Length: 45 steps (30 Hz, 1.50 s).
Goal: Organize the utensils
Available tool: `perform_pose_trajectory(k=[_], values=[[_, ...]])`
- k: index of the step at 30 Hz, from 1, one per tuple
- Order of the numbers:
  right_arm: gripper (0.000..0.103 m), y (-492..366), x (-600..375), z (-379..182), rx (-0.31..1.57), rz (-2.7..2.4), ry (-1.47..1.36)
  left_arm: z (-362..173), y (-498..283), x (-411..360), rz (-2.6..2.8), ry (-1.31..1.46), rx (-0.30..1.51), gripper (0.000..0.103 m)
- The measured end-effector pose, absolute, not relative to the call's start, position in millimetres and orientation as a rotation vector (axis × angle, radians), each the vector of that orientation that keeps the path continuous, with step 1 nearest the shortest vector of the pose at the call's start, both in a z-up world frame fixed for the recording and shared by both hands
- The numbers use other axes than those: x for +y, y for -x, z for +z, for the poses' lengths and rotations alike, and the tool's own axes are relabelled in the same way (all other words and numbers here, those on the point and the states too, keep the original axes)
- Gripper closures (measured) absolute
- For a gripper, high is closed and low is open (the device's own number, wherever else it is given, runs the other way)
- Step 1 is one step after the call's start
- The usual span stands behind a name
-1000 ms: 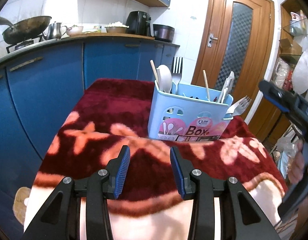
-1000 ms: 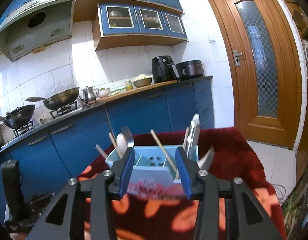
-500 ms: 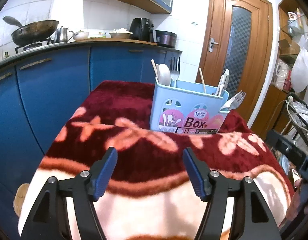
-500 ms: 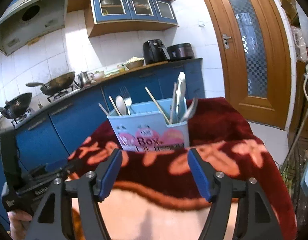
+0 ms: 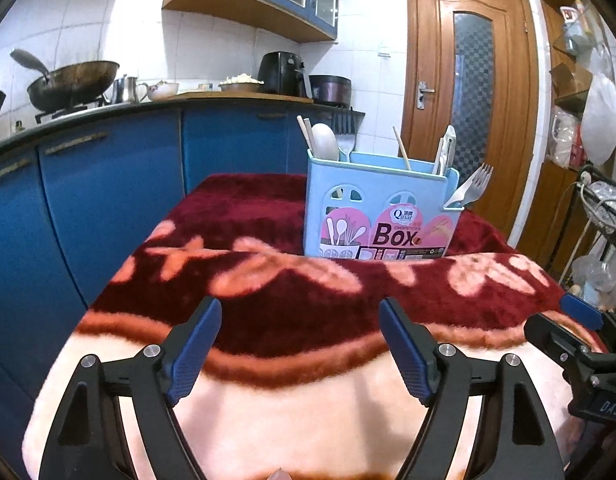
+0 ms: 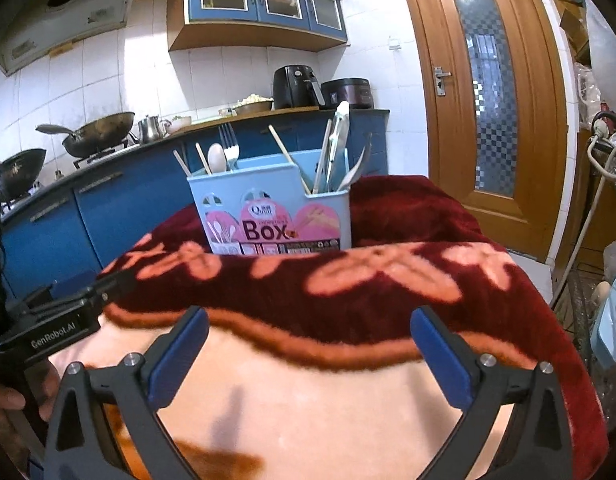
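A light blue utensil box (image 5: 381, 212) (image 6: 276, 210) stands upright on the red flowered blanket (image 5: 268, 292) (image 6: 387, 280). It holds chopsticks (image 5: 401, 154) (image 6: 286, 156), a white spoon (image 5: 325, 141) (image 6: 216, 157), forks (image 5: 473, 186) (image 6: 229, 148) and tongs (image 6: 337, 140). My left gripper (image 5: 300, 346) hangs low over the blanket's pale near edge, well short of the box; its jaws are opening with nothing between them. My right gripper (image 6: 308, 356) sits to its right, also opening wide and empty.
A blue kitchen counter (image 5: 108, 184) runs behind and left, with woks (image 6: 100, 132), a kettle and an air fryer (image 6: 298, 86). A wooden door (image 6: 483, 92) is at the right. Shelves, bags and cables (image 5: 595, 208) crowd the far right.
Both grippers have opened from narrow to wide and sunk toward the blanket's near edge. The box looks farther away and higher in both views.
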State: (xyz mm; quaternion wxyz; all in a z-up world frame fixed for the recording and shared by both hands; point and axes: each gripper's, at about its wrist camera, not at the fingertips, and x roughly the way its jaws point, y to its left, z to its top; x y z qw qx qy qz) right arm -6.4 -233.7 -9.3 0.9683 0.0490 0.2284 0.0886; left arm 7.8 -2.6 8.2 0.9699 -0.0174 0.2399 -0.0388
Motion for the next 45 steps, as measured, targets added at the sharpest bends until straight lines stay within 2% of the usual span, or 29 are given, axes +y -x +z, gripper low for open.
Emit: perform_pose_trajectory(k=[45], values=[[0.0, 9.2, -235.0, -11.8, 0.416, 0.155, -0.097, 3.3, -7.0, -5.5, -0.057, 0.034, 0.488, 0.021]])
